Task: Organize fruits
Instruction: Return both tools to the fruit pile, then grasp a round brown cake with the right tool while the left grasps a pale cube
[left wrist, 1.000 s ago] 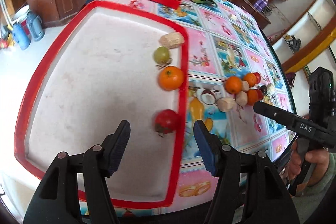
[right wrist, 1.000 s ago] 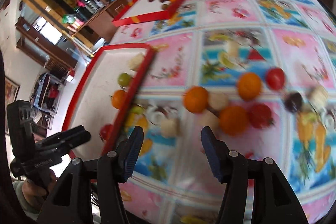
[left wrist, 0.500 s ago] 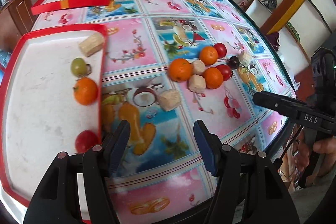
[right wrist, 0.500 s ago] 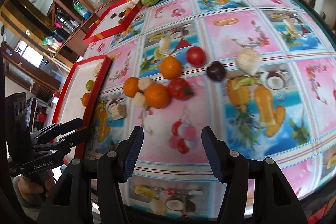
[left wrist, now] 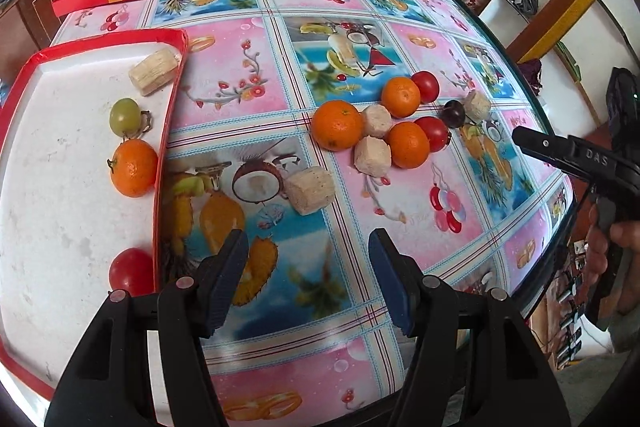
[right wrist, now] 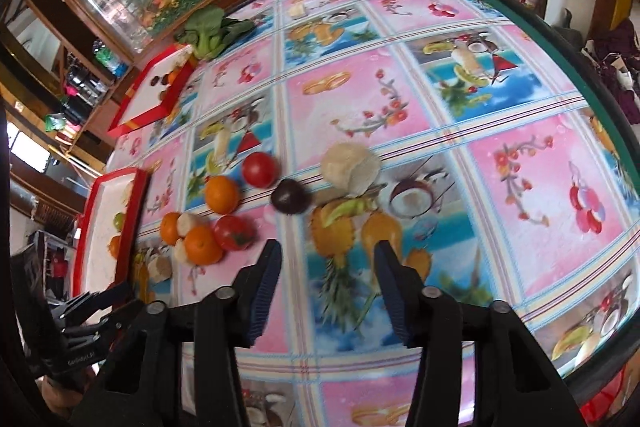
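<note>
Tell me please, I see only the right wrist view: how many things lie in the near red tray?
Observer: Four. The near red tray also holds a red tomato at its near end, which your view does not show.
Operator: Is the left gripper holding something?
Observer: No. The left gripper has its jaws apart, with only tablecloth between them.
Operator: Does the pale block nearest the tray touch the oranges?
Observer: No. That pale block lies alone beside the printed coconut, apart from the cluster.
</note>
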Motion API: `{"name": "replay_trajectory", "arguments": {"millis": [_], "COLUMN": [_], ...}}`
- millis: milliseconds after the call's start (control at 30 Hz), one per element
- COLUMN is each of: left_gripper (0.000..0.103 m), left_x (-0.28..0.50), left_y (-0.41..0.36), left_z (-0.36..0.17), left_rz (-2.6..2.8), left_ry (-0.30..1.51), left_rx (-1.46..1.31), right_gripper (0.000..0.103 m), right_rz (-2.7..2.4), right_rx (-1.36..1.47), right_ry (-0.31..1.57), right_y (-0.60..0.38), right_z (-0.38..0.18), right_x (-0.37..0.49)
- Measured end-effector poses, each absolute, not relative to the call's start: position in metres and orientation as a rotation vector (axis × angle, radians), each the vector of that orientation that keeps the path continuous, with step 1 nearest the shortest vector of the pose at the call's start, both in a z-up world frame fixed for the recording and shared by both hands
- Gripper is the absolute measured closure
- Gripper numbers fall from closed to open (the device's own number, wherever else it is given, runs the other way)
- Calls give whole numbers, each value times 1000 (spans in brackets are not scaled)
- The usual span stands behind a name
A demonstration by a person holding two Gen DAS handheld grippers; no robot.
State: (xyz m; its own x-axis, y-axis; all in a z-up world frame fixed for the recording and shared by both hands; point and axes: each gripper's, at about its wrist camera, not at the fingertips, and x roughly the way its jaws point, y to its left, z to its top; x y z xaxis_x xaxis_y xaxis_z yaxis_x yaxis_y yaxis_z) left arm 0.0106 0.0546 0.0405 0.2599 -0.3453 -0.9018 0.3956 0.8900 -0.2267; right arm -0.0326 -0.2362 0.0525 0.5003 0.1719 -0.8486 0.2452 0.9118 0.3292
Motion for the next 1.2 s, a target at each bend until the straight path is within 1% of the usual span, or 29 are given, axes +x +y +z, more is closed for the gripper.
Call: {"name": "replay_trajectory", "arguments": {"millis": [100, 200, 267, 367, 433, 567, 633, 800, 867, 900, 933, 967, 1200], "left_gripper": [42, 42, 42, 44, 50, 50, 52, 53, 61, 67, 73, 76, 76], "left_x": [17, 25, 29, 34, 36, 36, 38, 43, 43, 43, 43, 43, 40], "left_y": [52, 47, 42, 33, 28, 24, 26, 29, 29, 30, 30, 30, 35], "left_z": [37, 35, 35, 33, 29, 23, 21, 19, 20, 20, 20, 19, 20], "left_rz": [-481, -468, -459, -463, -467, -459, -449, -439, -444, -447, -452, -461, -511], "left_ry": [1223, 1233, 1233, 1244, 1261, 1274, 1282, 1283, 1280, 1278, 1277, 1278, 1281], "left_rx": [32, 21, 27, 34, 44, 66, 64, 42, 44, 46, 47, 46, 25], "right_gripper": [62, 62, 59, 59, 59, 57, 56, 56, 56, 59, 66, 69, 69], "right_rz": [-59, -71, -89, -129, -150, -180, -189, -192, -193, -194, -191, -182, -141], "right_rx": [478, 515, 536, 595, 637, 695, 679, 606, 578, 563, 547, 540, 531], "right_ry": [1065, 1070, 1069, 1079, 1098, 1132, 1139, 1166, 1183, 1177, 1180, 1185, 1168], "right_y": [-247, -254, -259, -268, -271, -271, -267, -254, -251, -249, -248, -247, -247], "right_z": [49, 44, 43, 38, 32, 20, 20, 18, 13, 13, 13, 12, 14], "right_x": [-22, -11, -4, 12, 23, 38, 43, 54, 57, 57, 57, 56, 41]}}
